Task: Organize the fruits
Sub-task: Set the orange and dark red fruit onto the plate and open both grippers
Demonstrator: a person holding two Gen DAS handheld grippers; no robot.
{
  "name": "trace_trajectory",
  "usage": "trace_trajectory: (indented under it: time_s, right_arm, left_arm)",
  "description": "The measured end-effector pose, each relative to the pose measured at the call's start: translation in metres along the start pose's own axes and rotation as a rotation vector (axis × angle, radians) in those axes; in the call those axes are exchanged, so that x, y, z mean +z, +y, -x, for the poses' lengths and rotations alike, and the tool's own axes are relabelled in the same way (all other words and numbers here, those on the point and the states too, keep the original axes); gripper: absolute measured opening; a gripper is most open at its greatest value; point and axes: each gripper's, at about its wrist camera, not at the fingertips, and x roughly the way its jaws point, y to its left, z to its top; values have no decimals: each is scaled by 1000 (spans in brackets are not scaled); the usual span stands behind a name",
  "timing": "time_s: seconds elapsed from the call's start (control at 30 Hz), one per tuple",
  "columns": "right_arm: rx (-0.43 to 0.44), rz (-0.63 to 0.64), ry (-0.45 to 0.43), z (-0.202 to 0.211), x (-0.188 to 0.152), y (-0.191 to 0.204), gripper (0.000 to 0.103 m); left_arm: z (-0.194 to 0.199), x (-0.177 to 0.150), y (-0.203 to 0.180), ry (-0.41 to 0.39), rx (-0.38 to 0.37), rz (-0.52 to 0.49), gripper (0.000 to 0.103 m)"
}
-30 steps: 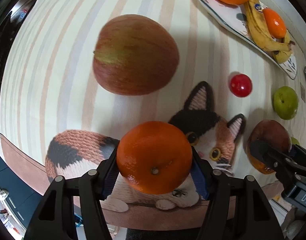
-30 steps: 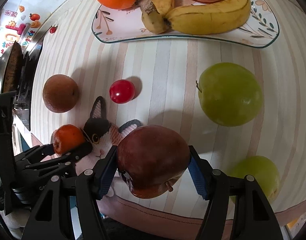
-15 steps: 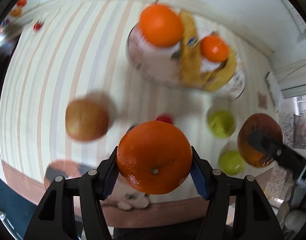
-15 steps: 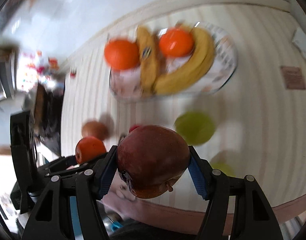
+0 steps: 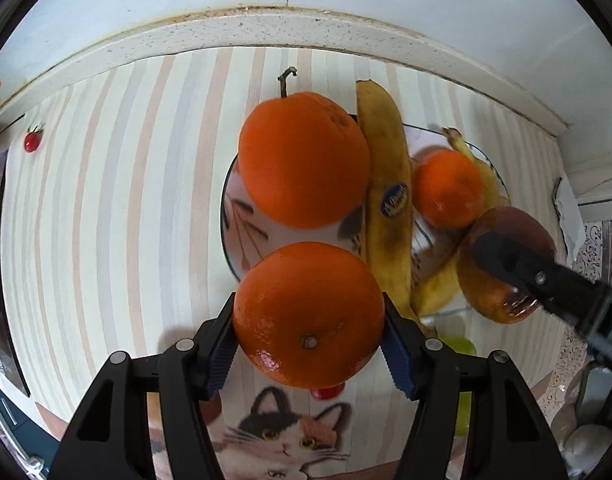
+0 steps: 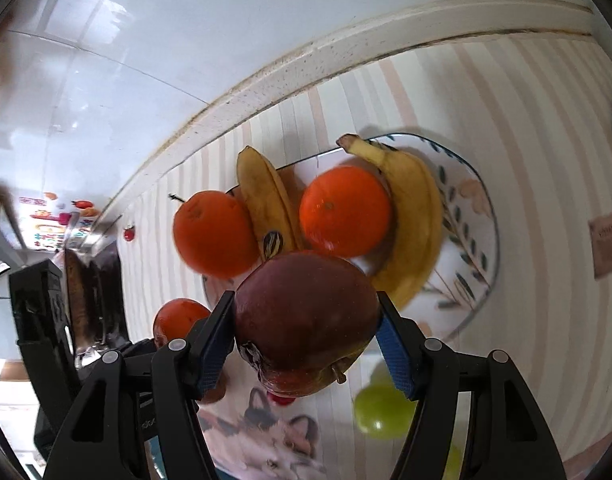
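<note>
The left gripper [image 5: 308,320] pinches a glossy, dimpled orange [image 5: 308,314] between its blue ribbed pads, held in the air over the near rim of the plate [image 5: 242,216]. The right gripper [image 6: 306,326] clamps a dark red, smooth-skinned apple [image 6: 304,320], stem pointing toward the camera, also above the plate's near edge. The oval plate, white with painted leaf sprigs and a dark rim, carries a stemmed orange [image 5: 304,160], a smaller orange [image 5: 447,188] and bruised bananas [image 5: 387,208]; one banana bears a blue oval sticker whose writing is too blurred to read. A green fruit [image 6: 379,412] and a red cherry tomato [image 5: 326,392] lie on the striped mat [image 5: 106,220] with its cat picture. Bare striped mat lies left of the plate.
</note>
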Motion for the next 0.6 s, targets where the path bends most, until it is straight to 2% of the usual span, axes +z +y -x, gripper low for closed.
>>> trace_trajectory:
  time_s: [0.33,0.4,0.53,0.57,0.6]
  right_arm:
    - [-9,-16,62,-30,14,4,70]
    - [19,-18,65,-29,15,4,71]
    - [5,-10,58,-20,15,7,74]
    - [2,-9,58,-17,14,7,74]
    - [1,-11,58,-14,13,6,76]
  left_arm:
    - [-27,15,-3,75,11,-15,62]
    - [-32,16,-3,92,14,-16,62]
    - [-30,16,-3,83,-1,-17,63]
    - [-27,17,-3,73,0,-17,64]
    - [-24,16,-3,63,-4,-18,70]
